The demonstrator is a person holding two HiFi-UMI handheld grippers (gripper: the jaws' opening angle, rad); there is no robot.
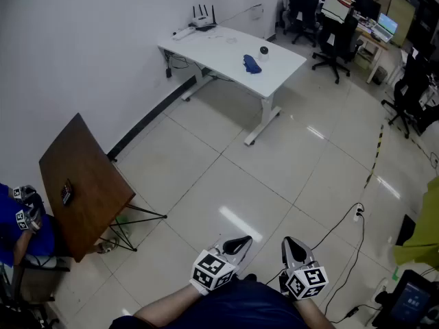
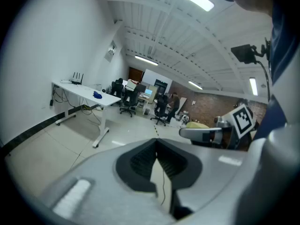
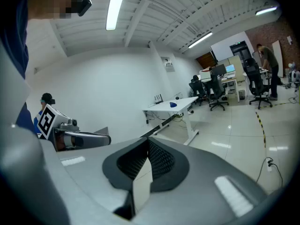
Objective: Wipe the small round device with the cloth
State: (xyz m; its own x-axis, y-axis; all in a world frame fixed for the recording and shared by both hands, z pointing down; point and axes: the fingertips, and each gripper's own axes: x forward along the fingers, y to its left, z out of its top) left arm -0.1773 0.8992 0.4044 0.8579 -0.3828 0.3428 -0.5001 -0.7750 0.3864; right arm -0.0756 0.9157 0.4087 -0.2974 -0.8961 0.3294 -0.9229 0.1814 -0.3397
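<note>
A white table (image 1: 206, 46) stands far across the room by the wall. On it lie a blue cloth (image 1: 252, 64) and, just right of it, a small round device (image 1: 264, 51). Both grippers hover low near my body, far from the table. My left gripper (image 1: 241, 242) is shut with nothing in it, and my right gripper (image 1: 289, 244) is also shut and empty. In the left gripper view the closed jaws (image 2: 157, 142) point toward the distant table, where the cloth (image 2: 97, 95) shows as a blue spot. The right gripper view shows shut jaws (image 3: 148, 142) and the cloth (image 3: 173, 104).
A brown wooden tabletop (image 1: 82, 184) leans tilted at the left with a dark flat object (image 1: 66, 192) on it. A person in blue (image 1: 17, 225) sits beside it. Office chairs (image 1: 329, 33) and desks fill the far right. A cable (image 1: 343, 225) runs over the tiled floor.
</note>
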